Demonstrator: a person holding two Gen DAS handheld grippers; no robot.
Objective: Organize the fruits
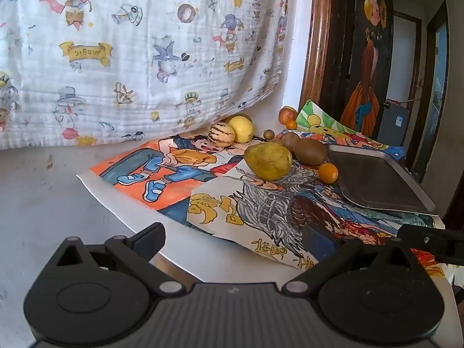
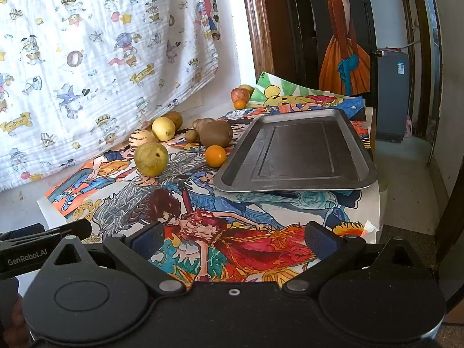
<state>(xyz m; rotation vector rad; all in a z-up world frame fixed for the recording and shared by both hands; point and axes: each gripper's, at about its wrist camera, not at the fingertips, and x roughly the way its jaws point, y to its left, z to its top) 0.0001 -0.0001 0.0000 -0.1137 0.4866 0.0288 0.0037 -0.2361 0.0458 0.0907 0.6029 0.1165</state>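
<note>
Nearest the lens, the left gripper [image 1: 233, 239] and the right gripper [image 2: 235, 239] both stand wide open, holding nothing, above the cartoon posters [image 2: 232, 226] covering the table. Beyond lies an empty metal tray [image 2: 295, 152]. Left of it the fruits cluster: a green pear [image 2: 151, 159], a kiwi [image 2: 216, 134], a lemon [image 2: 163, 128], a striped melon [image 1: 221, 134], and a small orange [image 2: 215, 155] just beside the tray's near corner.
</note>
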